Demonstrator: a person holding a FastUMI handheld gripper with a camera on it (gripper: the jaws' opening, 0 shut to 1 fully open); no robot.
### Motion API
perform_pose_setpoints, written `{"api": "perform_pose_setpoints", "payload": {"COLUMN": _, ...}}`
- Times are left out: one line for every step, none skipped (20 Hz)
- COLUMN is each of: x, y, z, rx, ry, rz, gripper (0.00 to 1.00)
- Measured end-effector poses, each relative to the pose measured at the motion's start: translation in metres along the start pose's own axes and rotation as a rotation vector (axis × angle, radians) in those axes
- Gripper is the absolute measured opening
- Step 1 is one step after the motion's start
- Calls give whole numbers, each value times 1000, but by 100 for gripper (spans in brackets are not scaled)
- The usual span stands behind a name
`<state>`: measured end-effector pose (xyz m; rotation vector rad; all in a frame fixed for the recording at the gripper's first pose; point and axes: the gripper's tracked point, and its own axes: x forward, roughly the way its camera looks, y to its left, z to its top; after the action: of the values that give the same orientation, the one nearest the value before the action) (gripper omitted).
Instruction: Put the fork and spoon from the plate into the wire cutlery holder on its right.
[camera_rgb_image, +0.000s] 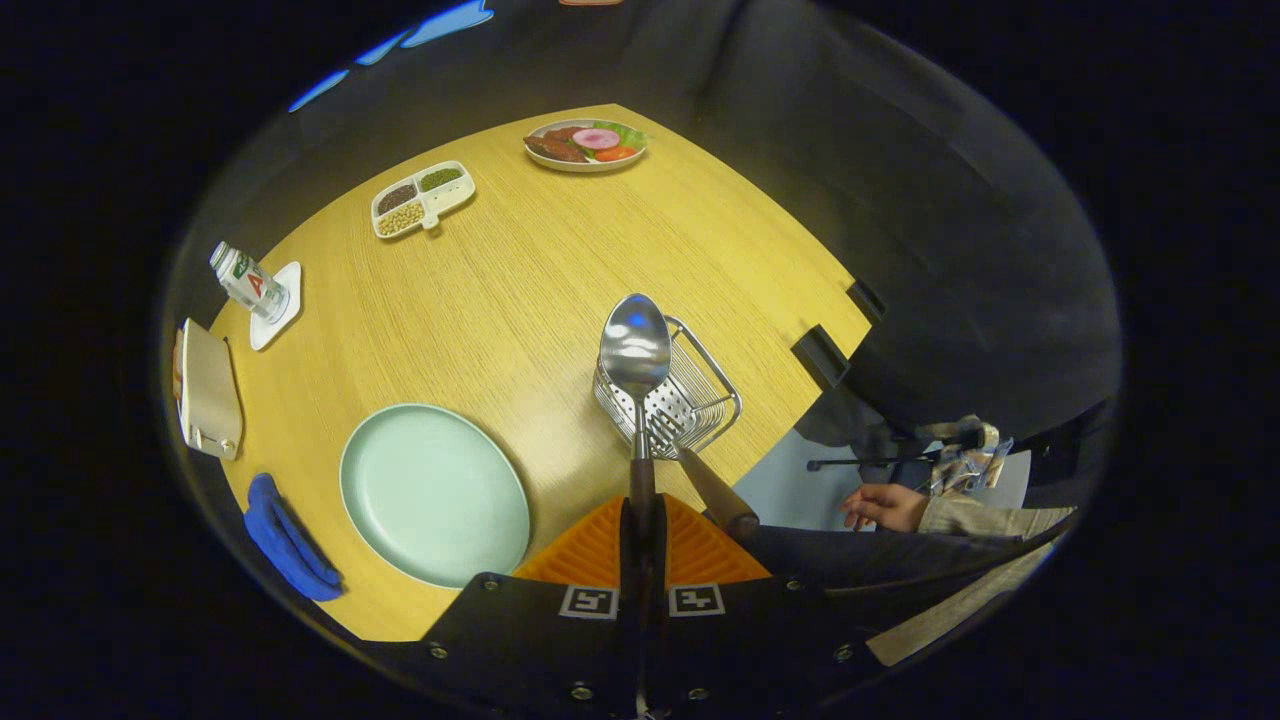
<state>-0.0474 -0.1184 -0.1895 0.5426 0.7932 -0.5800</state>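
Observation:
My gripper (641, 520) is shut on the dark handle of a metal spoon (634, 352), whose bowl sticks up ahead of the fingers, over the wire cutlery holder (700, 395). The fork (690, 455) lies in the holder with its tines down on the perforated base and its brown handle leaning out toward the table's near right edge. The pale green plate (435, 492) sits bare on the wooden table, left of the holder and of the fingers.
A blue cloth (285, 540) lies left of the plate. Farther off stand a bottle on a white coaster (250, 285), a divided dish of beans (420, 198) and a plate of food (588, 145). A person's hand (885, 505) rests off the table's right edge.

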Motion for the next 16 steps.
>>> {"api": "perform_pose_setpoints", "payload": {"x": 0, "y": -1, "z": -1, "rx": 10, "ry": 5, "rz": 4, "gripper": 4}}
{"api": "perform_pose_setpoints", "payload": {"x": 1, "y": -1, "z": 0, "rx": 17, "ry": 8, "rz": 9, "gripper": 4}}
{"api": "perform_pose_setpoints", "payload": {"x": 1, "y": -2, "z": 0, "rx": 21, "ry": 12, "rz": 9, "gripper": 5}}
{"api": "perform_pose_setpoints", "payload": {"x": 1, "y": -3, "z": 0, "rx": 19, "ry": 15, "rz": 6, "gripper": 5}}
{"api": "perform_pose_setpoints", "payload": {"x": 0, "y": -4, "z": 0, "rx": 15, "ry": 19, "rz": 1, "gripper": 5}}
{"api": "perform_pose_setpoints", "payload": {"x": -1, "y": -5, "z": 1, "rx": 13, "ry": 19, "rz": -5, "gripper": 5}}
{"api": "perform_pose_setpoints", "payload": {"x": -1, "y": -5, "z": 2, "rx": 12, "ry": 13, "rz": -8, "gripper": 9}}
{"api": "perform_pose_setpoints", "payload": {"x": -2, "y": -5, "z": 5, "rx": 10, "ry": 5, "rz": -7, "gripper": 9}}
{"api": "perform_pose_setpoints", "payload": {"x": -2, "y": -7, "z": 7, "rx": 3, "ry": -2, "rz": -17, "gripper": 9}}
{"api": "perform_pose_setpoints", "payload": {"x": -4, "y": -9, "z": 11, "rx": -11, "ry": -16, "rz": -25, "gripper": 11}}
{"api": "perform_pose_setpoints", "payload": {"x": -5, "y": -9, "z": 16, "rx": -28, "ry": -30, "rz": -29, "gripper": 11}}
{"api": "perform_pose_setpoints", "payload": {"x": -5, "y": -9, "z": 21, "rx": -42, "ry": -39, "rz": -30, "gripper": 11}}
{"api": "perform_pose_setpoints", "payload": {"x": -6, "y": -8, "z": 26, "rx": -52, "ry": -56, "rz": -30, "gripper": 12}}
{"api": "perform_pose_setpoints", "payload": {"x": -7, "y": -8, "z": 29, "rx": -62, "ry": -68, "rz": -34, "gripper": 12}}
{"api": "perform_pose_setpoints", "payload": {"x": -8, "y": -9, "z": 32, "rx": -72, "ry": -79, "rz": -36, "gripper": 13}}
{"api": "perform_pose_setpoints", "payload": {"x": -12, "y": -7, "z": 36, "rx": -81, "ry": -93, "rz": -34, "gripper": 13}}
